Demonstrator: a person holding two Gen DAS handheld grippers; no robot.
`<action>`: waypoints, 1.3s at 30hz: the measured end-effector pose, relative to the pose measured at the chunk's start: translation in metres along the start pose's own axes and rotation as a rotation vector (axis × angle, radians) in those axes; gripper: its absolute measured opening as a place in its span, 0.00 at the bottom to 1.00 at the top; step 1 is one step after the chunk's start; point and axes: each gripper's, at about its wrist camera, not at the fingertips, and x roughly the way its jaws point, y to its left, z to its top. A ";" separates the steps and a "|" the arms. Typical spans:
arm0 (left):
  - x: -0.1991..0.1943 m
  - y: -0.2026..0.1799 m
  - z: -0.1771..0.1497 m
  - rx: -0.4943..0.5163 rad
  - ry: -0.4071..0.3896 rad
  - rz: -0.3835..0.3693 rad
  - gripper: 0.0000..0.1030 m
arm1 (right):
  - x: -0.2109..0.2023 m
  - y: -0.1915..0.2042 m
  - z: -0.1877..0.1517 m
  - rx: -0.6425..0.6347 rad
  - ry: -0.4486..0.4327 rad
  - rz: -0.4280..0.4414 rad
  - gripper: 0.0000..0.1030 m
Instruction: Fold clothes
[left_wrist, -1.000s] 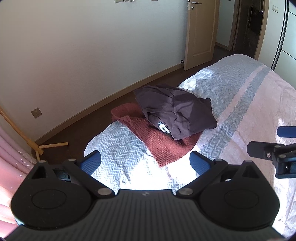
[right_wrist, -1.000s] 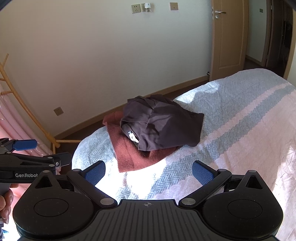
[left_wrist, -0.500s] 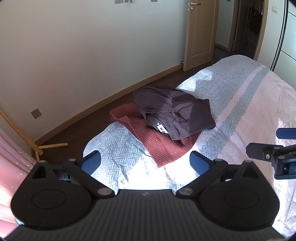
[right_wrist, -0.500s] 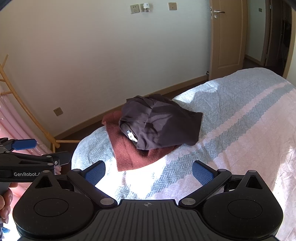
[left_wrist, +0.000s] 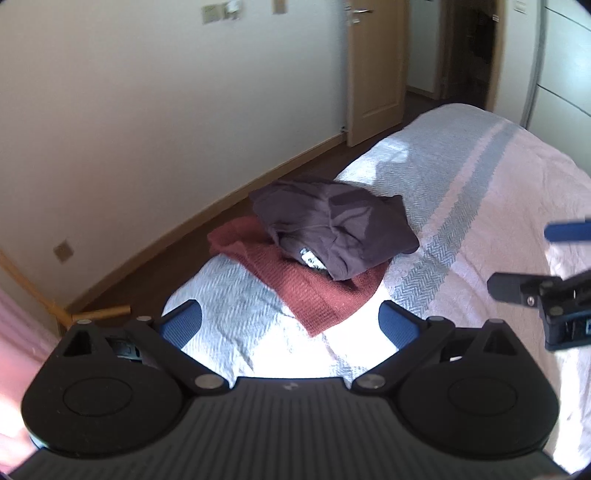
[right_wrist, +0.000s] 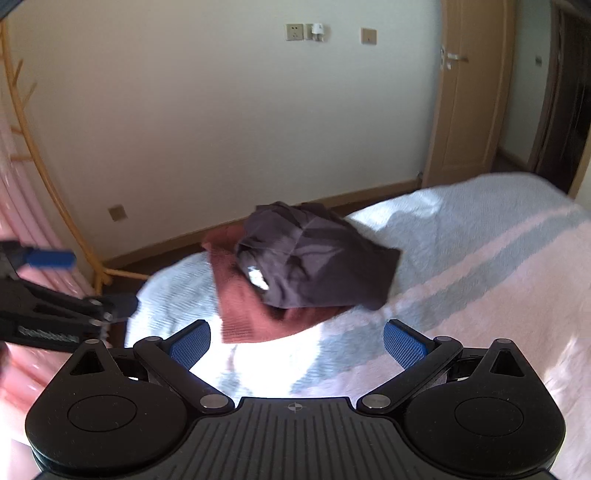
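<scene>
A folded dark grey garment (left_wrist: 338, 227) (right_wrist: 321, 262) lies on top of a folded rust-red knit garment (left_wrist: 310, 284) (right_wrist: 251, 314) near the corner of the bed (left_wrist: 480, 192) (right_wrist: 498, 266). My left gripper (left_wrist: 290, 321) is open, held short of the pile with nothing between its blue pads. My right gripper (right_wrist: 295, 341) is open too, hovering before the pile and empty. Each gripper also shows at the edge of the other's view: the right gripper (left_wrist: 532, 258), the left gripper (right_wrist: 85, 280).
The bed carries a pink and pale-blue striped cover. Beyond the bed corner is dark wood floor (left_wrist: 207, 229) and a cream wall. A wooden door (left_wrist: 373, 70) stands at the back. A bamboo rack (right_wrist: 48, 177) with pink cloth is at the left.
Both grippers have tilted upward and drifted slightly back, so the pile sits lower in both views. The clothes have not moved and both grippers stay open.
</scene>
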 end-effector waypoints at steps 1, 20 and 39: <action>0.006 0.002 0.001 0.049 -0.015 0.004 0.98 | 0.005 0.001 -0.003 -0.038 0.004 -0.036 0.99; 0.319 0.054 0.071 0.476 0.115 -0.316 0.66 | 0.247 -0.030 0.040 0.002 0.168 -0.016 0.99; 0.211 0.018 0.109 0.660 -0.143 -0.585 0.02 | 0.177 -0.130 0.046 0.212 0.066 -0.179 0.05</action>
